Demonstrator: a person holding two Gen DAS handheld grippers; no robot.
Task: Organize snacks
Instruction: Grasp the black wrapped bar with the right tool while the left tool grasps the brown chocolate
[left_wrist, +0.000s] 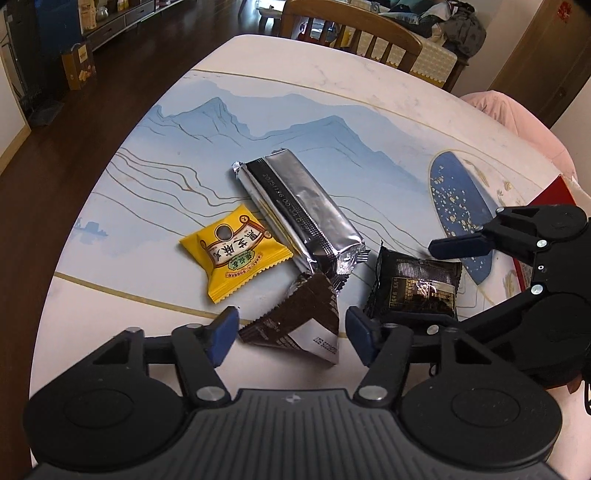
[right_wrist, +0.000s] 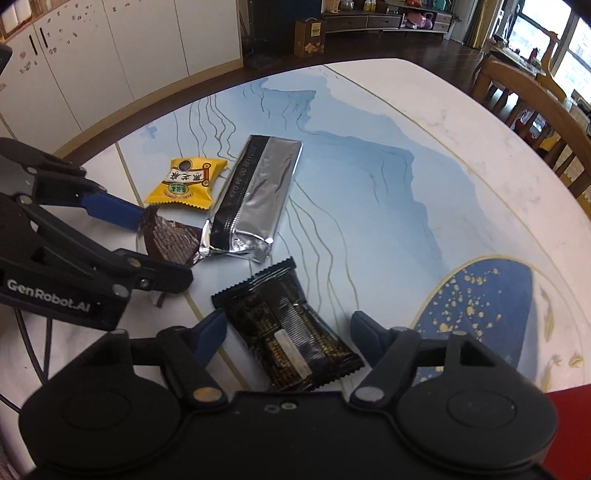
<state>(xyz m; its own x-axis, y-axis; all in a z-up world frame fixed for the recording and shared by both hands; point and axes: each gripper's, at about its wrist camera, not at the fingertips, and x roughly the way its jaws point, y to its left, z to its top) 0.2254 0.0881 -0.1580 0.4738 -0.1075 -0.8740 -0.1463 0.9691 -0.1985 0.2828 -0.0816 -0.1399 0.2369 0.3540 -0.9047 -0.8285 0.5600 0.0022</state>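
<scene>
The left tool (left_wrist: 291, 328) is spread wide, its blue-padded fingers on either side of a small brown wrapped snack with a silver end (left_wrist: 299, 317) that lies on the marble-look surface painted with blue mountains and gold lines (left_wrist: 332, 96); the pads do not appear to press on the wrapper. Just beyond this tool's tips lies a long silver foil bar with a black seam strip (left_wrist: 299, 206), its near crimped end touching the brown snack, and ahead to its left sits a yellow pillow-shaped sachet printed with Chinese characters (left_wrist: 236, 251), beside the bar. The right tool (right_wrist: 288, 339) is likewise spread, straddling a black wrapped snack with gold printing (right_wrist: 291, 332) that rests flat between its fingers, with gaps on both sides. From the right tool's view, the left tool comes in from its left, the silver bar lies ahead, and the yellow sachet lies farther ahead to the left. A wooden chair (left_wrist: 351, 29) stands at the far edge of the surface.
</scene>
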